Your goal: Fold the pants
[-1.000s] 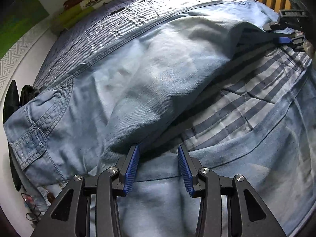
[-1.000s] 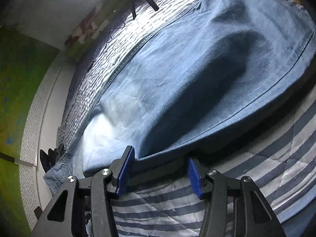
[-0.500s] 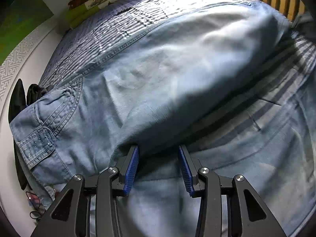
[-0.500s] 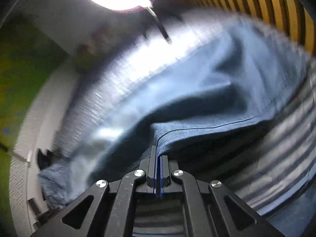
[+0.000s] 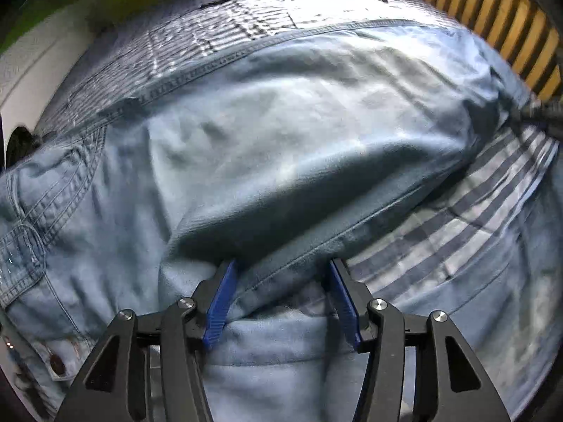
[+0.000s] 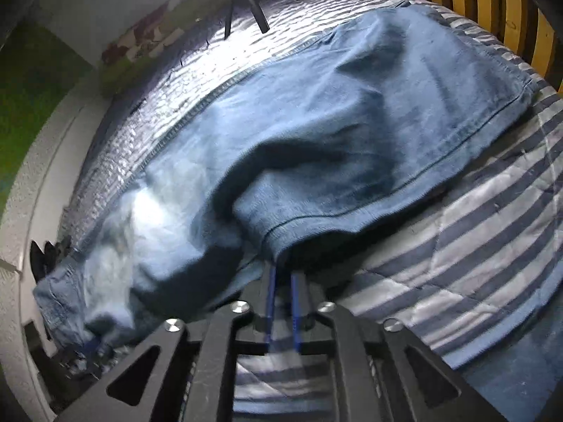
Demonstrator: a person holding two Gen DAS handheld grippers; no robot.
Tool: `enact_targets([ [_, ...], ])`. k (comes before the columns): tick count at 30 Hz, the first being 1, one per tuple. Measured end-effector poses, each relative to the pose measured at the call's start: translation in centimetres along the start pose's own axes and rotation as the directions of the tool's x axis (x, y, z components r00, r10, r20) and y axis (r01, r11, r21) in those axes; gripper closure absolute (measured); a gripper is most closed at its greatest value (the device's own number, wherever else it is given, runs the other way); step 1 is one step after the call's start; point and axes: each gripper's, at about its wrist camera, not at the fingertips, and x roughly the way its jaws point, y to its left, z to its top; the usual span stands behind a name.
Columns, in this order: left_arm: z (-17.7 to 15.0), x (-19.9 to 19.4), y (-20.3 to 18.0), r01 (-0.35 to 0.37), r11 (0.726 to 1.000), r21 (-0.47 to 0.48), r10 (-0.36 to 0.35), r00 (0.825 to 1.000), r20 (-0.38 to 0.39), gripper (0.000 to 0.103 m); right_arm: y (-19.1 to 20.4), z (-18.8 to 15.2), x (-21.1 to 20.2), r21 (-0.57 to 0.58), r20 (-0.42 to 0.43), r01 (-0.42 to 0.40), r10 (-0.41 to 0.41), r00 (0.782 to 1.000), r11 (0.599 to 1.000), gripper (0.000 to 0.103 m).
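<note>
Left gripper point(image 5: 281, 274): fingers point(image 5: 220, 302) widening, well apart, a fold of the pants point(image 5: 281, 133) lying loose between them. Right gripper point(image 6: 283, 274): fingers point(image 6: 271, 302) parting, narrow gap, tips under the denim edge; contact unclear. Pants: light-blue denim, one leg doubled over, seams stitched, on the striped quilted bed point(image 6: 457, 263).

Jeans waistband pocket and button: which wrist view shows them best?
The left wrist view: the stitched pocket and metal button sit sharp at its left edge. The right wrist view shows only a small, dim waistband corner, no button visible.
</note>
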Motion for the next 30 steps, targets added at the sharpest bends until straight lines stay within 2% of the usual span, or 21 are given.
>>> enact_targets([
  [1, -0.3, -0.8, 0.3, 0.022, 1.000, -0.012, -0.022, 1.000, 0.019, 0.047, 0.0, -0.3, -0.4, -0.018, 0.005, 0.013, -0.013, 1.000, 1.000, 0.086],
  [4, -1.7, -4.8, 2.5, -0.015, 0.999, -0.034, 0.018, 0.995, 0.101, 0.047, 0.1, -1.8, -2.0, -0.063, 0.030, 0.018, -0.016, 0.999, 0.998, 0.084],
  [7, -2.7, -8.8, 7.5, -0.095, 0.987, -0.131, 0.115, 0.980, 0.162, 0.047, 0.7, -3.0, -2.8, -0.076, 0.031, -0.024, 0.026, 0.999, 0.997, 0.083],
  [9, -2.9, -10.7, 12.1, -0.172, 0.956, -0.239, 0.215, 0.962, 0.167, 0.047, 2.0, -3.7, -2.9, -0.093, 0.016, -0.061, 0.062, 0.998, 0.994, 0.083],
  [10, -3.0, -11.2, 14.1, -0.184, 0.940, -0.289, 0.238, 0.957, 0.167, 0.047, 2.8, -4.0, -2.9, -0.109, 0.014, -0.075, 0.077, 0.997, 0.991, 0.083],
  [11, -3.1, -11.8, 16.4, -0.206, 0.910, -0.359, 0.279, 0.946, 0.164, 0.045, 4.1, -4.2, -3.1, -0.140, 0.021, -0.089, 0.092, 0.995, 0.986, 0.083],
  [13, -2.9, -12.5, 20.2, -0.245, 0.857, -0.453, 0.349, 0.923, 0.161, 0.041, 5.6, -4.5, -3.3, -0.181, 0.036, -0.097, 0.105, 0.994, 0.979, 0.083],
  [14, -2.7, -12.5, 21.7, -0.245, 0.841, -0.482, 0.359, 0.920, 0.158, 0.038, 6.8, -4.7, -3.5, -0.212, 0.045, -0.109, 0.121, 0.992, 0.971, 0.082],
  [15, -2.5, -12.4, 23.2, -0.218, 0.834, -0.507, 0.341, 0.925, 0.164, 0.034, 7.5, -4.8, -3.6, -0.234, 0.046, -0.126, 0.140, 0.989, 0.964, 0.080],
  [17, -1.6, -11.6, 24.7, -0.198, 0.836, -0.512, 0.321, 0.933, 0.162, 0.025, 9.1, -5.0, -4.0, -0.287, 0.050, -0.165, 0.187, 0.981, 0.944, 0.076],
  [20, 0.1, -9.9, 25.7, -0.249, 0.836, -0.489, 0.358, 0.923, 0.141, 0.024, 11.1, -4.7, -4.2, -0.379, 0.077, -0.173, 0.218, 0.973, 0.909, 0.072],
  [21, 0.5, -9.5, 25.9, -0.258, 0.834, -0.488, 0.365, 0.921, 0.137, 0.024, 12.3, -4.3, -4.2, -0.428, 0.097, -0.152, 0.213, 0.972, 0.891, 0.071],
  [22, 0.7, -9.3, 26.0, -0.265, 0.828, -0.494, 0.378, 0.915, 0.142, 0.024, 13.9, -3.7, -4.0, -0.505, 0.114, -0.123, 0.207, 0.972, 0.854, 0.068],
  [23, 0.9, -9.1, 26.1, -0.256, 0.829, -0.497, 0.375, 0.914, 0.153, 0.025, 15.4, -3.1, -3.7, -0.579, 0.120, -0.091, 0.194, 0.974, 0.810, 0.056],
  [24, 1.0, -9.0, 26.1, -0.247, 0.831, -0.498, 0.372, 0.913, 0.167, 0.035, 16.7, -2.4, -3.1, -0.640, 0.112, -0.073, 0.187, 0.976, 0.765, 0.041],
  [25, 1.3, -8.7, 26.0, -0.260, 0.831, -0.491, 0.383, 0.908, 0.167, 0.047, 18.3, -1.4, -2.1, -0.711, 0.083, -0.070, 0.182, 0.980, 0.700, 0.038],
  [26, 1.6, -8.3, 25.9, -0.293, 0.828, -0.478, 0.405, 0.902, 0.148, 0.074, 19.1, -0.8, -1.4, -0.742, 0.067, -0.069, 0.177, 0.982, 0.667, 0.037],
  [27, 1.8, -8.2, 25.7, -0.321, 0.829, -0.458, 0.423, 0.895, 0.138, 0.083, 20.6, 0.3, -0.1, -0.785, 0.053, -0.052, 0.151, 0.987, 0.618, 0.037],
  [28, 1.8, -8.2, 25.4, -0.321, 0.840, -0.437, 0.420, 0.895, 0.149, 0.087, 21.6, 1.1, 1.1, -0.815, 0.050, -0.029, 0.120, 0.992, 0.579, 0.037],
  [29, 1.7, -8.4, 25.4, -0.318, 0.849, -0.422, 0.416, 0.895, 0.163, 0.095, 23.0, 2.3, 3.1, -0.856, 0.068, 0.030, 0.055, 0.996, 0.516, 0.037],
  [30, 1.5, -8.7, 25.2, -0.321, 0.855, -0.408, 0.418, 0.891, 0.175, 0.096, 23.7, 2.9, 4.5, -0.878, 0.080, 0.063, 0.015, 0.997, 0.475, 0.037],
])
